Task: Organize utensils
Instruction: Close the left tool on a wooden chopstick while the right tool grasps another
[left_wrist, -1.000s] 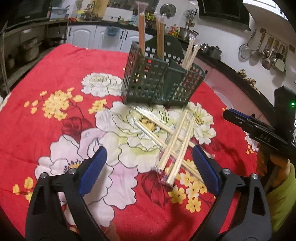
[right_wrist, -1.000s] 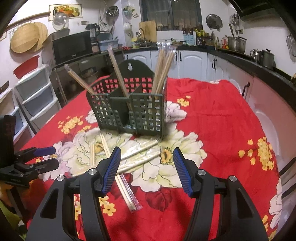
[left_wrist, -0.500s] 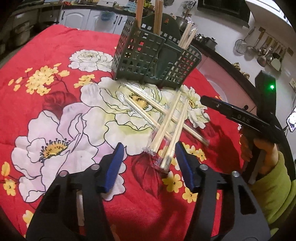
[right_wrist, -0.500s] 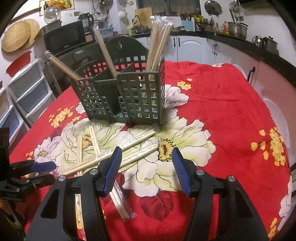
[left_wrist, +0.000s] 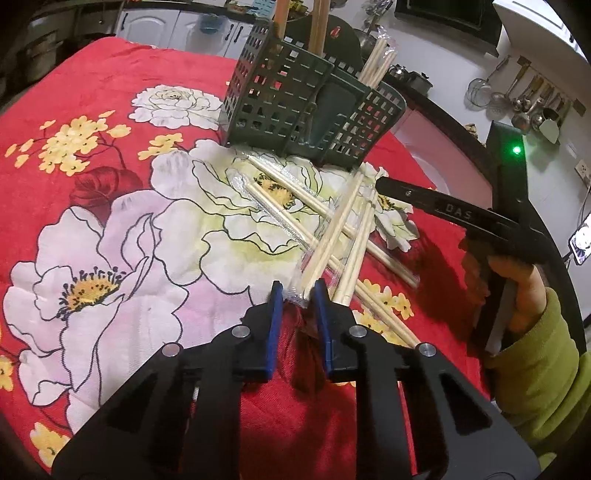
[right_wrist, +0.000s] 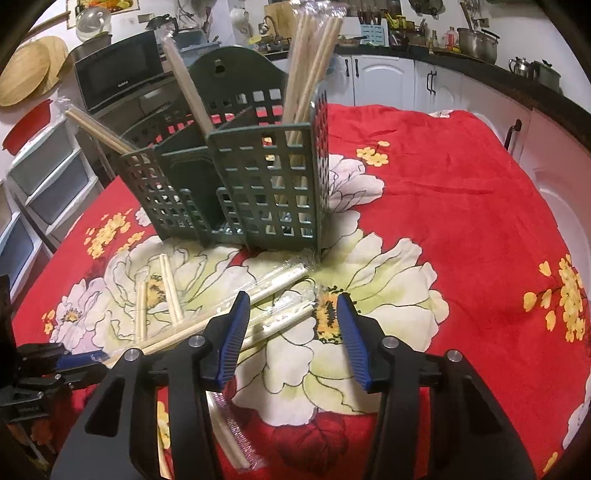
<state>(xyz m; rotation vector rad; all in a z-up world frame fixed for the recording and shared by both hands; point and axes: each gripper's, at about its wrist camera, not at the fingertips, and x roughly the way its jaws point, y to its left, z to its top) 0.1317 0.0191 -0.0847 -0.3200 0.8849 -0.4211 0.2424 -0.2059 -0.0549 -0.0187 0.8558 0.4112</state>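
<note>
A dark green slotted utensil holder (left_wrist: 295, 96) (right_wrist: 258, 177) stands on the red flowered cloth with chopsticks upright in its compartments. Several plastic-wrapped chopstick pairs lie crossed in front of it. My left gripper (left_wrist: 297, 293) (right_wrist: 79, 360) is closing, its blue pads pinching the near end of one wrapped pair (left_wrist: 332, 236). My right gripper (right_wrist: 291, 306) (left_wrist: 384, 184) is also closing. It hangs low over the far end of another wrapped pair (right_wrist: 284, 319), which lies between its fingers without touching the pads.
Two more wrapped pairs (right_wrist: 170, 291) lie to the left on the cloth (right_wrist: 461, 221), one (right_wrist: 232, 439) under the right gripper. A hand in a green sleeve (left_wrist: 532, 354) holds the right gripper. Kitchen counters, cabinets and drawers ring the table.
My left gripper dropped toward the cloth and narrowed from wide open onto the end of a wrapped pair. My right gripper moved forward and down toward the holder, its jaws narrowing a little.
</note>
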